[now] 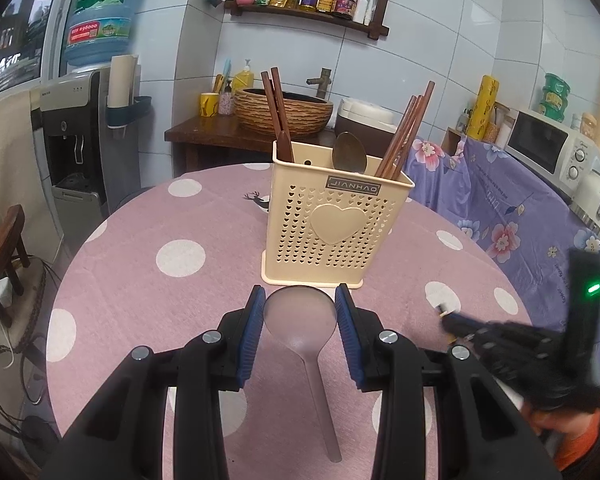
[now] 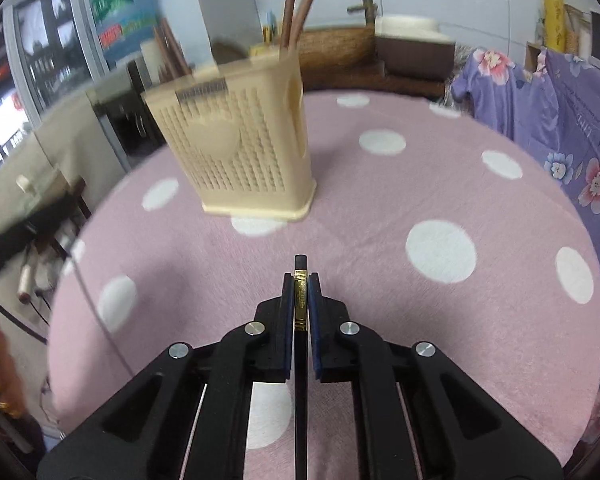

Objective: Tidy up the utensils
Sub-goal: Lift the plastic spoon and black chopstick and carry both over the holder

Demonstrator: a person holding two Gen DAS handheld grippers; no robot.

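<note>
Right gripper [image 2: 301, 280] clamps black chopstick [image 2: 300, 360], long axis along fingers; holder [image 2: 236, 144] ahead-left. Left gripper [image 1: 300, 304] straddles translucent spoon [image 1: 300, 320], pads not visibly pressing.

Blurred: cream perforated plastic utensil holder [image 2: 236, 136] in right wrist view | Cut off: black gold-banded chopstick [image 2: 300, 360] ran past bottom edge | Hidden: holder's inner compartments.
</note>
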